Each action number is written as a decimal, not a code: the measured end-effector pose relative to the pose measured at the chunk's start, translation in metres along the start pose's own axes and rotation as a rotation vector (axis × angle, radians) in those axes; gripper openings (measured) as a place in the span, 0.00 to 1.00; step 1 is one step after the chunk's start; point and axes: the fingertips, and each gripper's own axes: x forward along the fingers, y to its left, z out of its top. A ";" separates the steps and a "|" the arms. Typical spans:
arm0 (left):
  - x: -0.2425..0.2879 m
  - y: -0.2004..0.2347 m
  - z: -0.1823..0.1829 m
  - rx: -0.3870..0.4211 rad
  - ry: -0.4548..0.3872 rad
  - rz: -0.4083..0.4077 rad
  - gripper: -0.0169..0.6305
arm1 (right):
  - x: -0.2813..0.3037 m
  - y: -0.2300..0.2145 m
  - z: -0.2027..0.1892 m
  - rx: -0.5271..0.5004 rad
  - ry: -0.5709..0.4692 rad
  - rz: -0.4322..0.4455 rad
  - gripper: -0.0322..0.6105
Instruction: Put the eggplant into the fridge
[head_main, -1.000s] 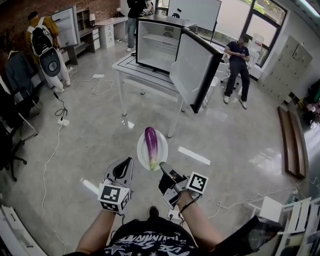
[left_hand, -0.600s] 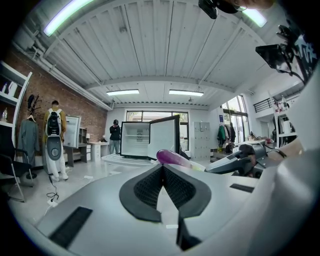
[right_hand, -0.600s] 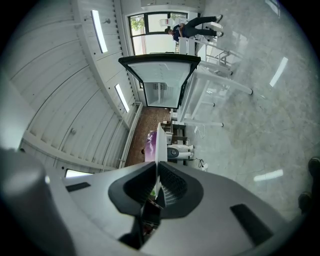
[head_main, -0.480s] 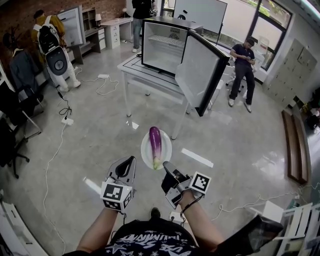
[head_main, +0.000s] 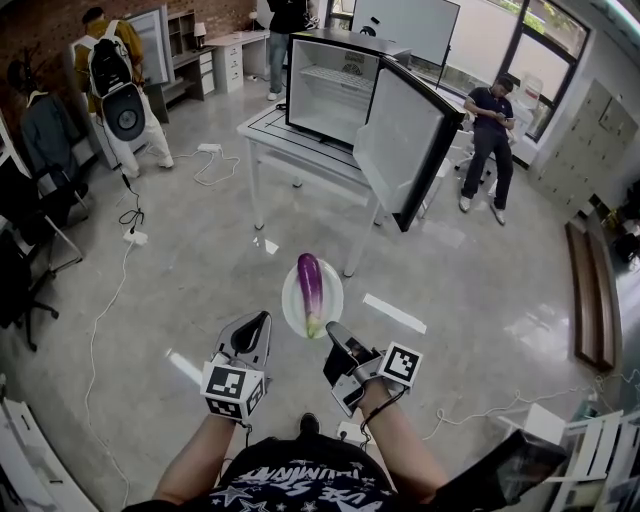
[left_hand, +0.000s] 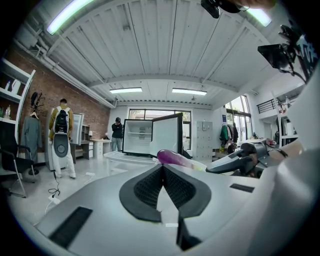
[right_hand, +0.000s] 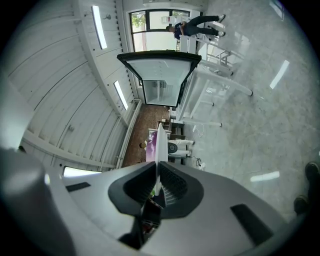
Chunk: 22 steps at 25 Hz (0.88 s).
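Observation:
A purple eggplant (head_main: 311, 284) lies on a small white plate (head_main: 332, 296) held in the air over the floor. My right gripper (head_main: 331, 333) is shut on the plate's near rim. In the right gripper view the plate (right_hand: 159, 142) shows edge-on between the jaws, with the eggplant (right_hand: 151, 143) on its left side. My left gripper (head_main: 262, 321) hangs beside the plate, shut and empty. From the left gripper view the eggplant (left_hand: 173, 157) shows just past the closed tips. The fridge (head_main: 333, 87) stands on a white table (head_main: 290, 147) ahead, its door (head_main: 404, 143) swung wide open.
A person (head_main: 489, 135) stands to the right of the fridge, another one (head_main: 120, 90) with a backpack at far left, and a third behind the fridge. Cables (head_main: 120, 260) trail over the floor on the left. A dark chair (head_main: 25, 270) sits at the left edge.
The view has drifted a little toward the fridge. Both grippers, the plate and the eggplant keep the same pose relative to each other.

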 end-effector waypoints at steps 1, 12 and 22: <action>0.001 0.000 0.000 0.001 0.000 0.001 0.04 | 0.001 0.000 0.000 -0.004 0.004 0.004 0.08; 0.028 -0.006 -0.002 0.019 0.001 0.027 0.04 | 0.008 -0.006 0.025 -0.037 0.063 0.046 0.08; 0.047 -0.012 -0.007 0.012 0.018 0.061 0.04 | 0.020 -0.022 0.051 -0.012 0.113 0.032 0.08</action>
